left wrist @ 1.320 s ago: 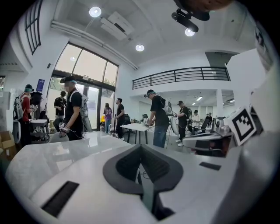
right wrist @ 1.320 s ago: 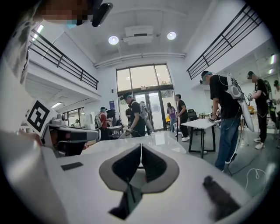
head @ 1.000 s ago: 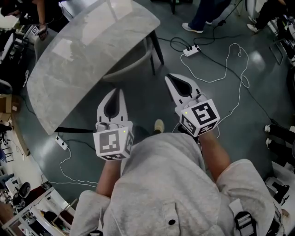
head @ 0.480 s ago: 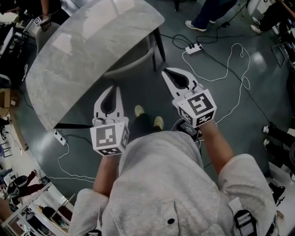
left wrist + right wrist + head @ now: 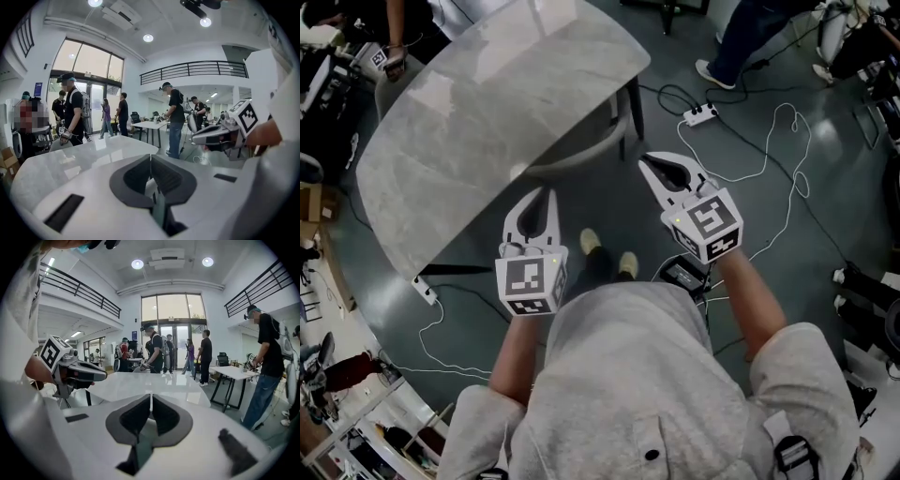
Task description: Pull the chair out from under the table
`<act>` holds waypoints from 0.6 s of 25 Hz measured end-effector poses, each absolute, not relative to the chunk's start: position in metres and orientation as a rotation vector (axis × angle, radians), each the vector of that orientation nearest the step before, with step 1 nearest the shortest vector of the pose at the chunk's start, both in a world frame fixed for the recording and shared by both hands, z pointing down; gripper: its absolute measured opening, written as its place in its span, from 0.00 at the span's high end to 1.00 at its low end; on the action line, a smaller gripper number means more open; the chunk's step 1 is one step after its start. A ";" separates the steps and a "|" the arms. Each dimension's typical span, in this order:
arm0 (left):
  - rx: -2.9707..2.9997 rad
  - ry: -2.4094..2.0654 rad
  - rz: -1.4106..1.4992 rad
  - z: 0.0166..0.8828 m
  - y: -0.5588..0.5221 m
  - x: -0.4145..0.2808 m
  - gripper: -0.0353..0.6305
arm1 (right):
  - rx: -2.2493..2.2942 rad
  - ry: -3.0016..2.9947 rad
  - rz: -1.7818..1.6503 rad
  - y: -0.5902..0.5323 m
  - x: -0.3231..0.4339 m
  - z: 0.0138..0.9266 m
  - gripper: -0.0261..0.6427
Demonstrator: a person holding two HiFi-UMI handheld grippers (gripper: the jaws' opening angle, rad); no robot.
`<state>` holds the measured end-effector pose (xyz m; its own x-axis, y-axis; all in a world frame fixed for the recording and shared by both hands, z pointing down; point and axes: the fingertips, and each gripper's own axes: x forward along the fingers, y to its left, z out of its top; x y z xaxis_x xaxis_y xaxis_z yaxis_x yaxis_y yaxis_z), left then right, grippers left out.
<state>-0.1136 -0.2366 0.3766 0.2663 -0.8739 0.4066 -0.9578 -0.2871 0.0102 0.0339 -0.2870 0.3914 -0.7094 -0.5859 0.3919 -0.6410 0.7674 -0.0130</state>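
Observation:
A light grey chair (image 5: 581, 131) is tucked under a marble-topped table (image 5: 478, 112); only its curved back and a dark leg (image 5: 636, 108) show past the table's near edge. My left gripper (image 5: 549, 191) hovers just short of the table edge, jaws shut and empty. To the right of the chair, my right gripper (image 5: 645, 161) hangs over the floor, also shut and empty. In the left gripper view the left gripper (image 5: 150, 157) faces the tabletop (image 5: 93, 152), with the right gripper (image 5: 197, 137) at the right. The right gripper view shows the right gripper (image 5: 151, 397) and the left gripper (image 5: 101, 376).
A power strip (image 5: 700, 114) and a white cable (image 5: 769, 155) lie on the dark floor to the right. Another strip and cable (image 5: 427, 291) lie at the left. Several people stand beyond the table (image 5: 157, 350). A second white table (image 5: 236, 373) stands at the right.
Both grippers have moved forward and lower, toward the table edge and the chair. Both feet have stepped into view below the grippers.

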 end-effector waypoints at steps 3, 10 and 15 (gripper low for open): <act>2.303 -1.652 0.509 0.385 -0.245 -0.122 0.92 | 0.886 -2.568 0.188 -0.298 0.024 0.401 0.92; 2.340 -1.514 0.602 0.416 -0.263 -0.134 0.92 | 0.779 -2.500 0.199 -0.305 -0.001 0.430 0.91; 2.389 -1.380 0.734 0.447 -0.276 -0.136 0.80 | 0.653 -2.436 0.243 -0.312 -0.018 0.463 0.78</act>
<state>-0.1360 -0.2756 0.4474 0.4130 -0.7197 0.5580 -0.8650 -0.5017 -0.0069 -0.0177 -0.3121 0.4628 -0.6997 -0.3966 0.5942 -0.5060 0.8623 -0.0204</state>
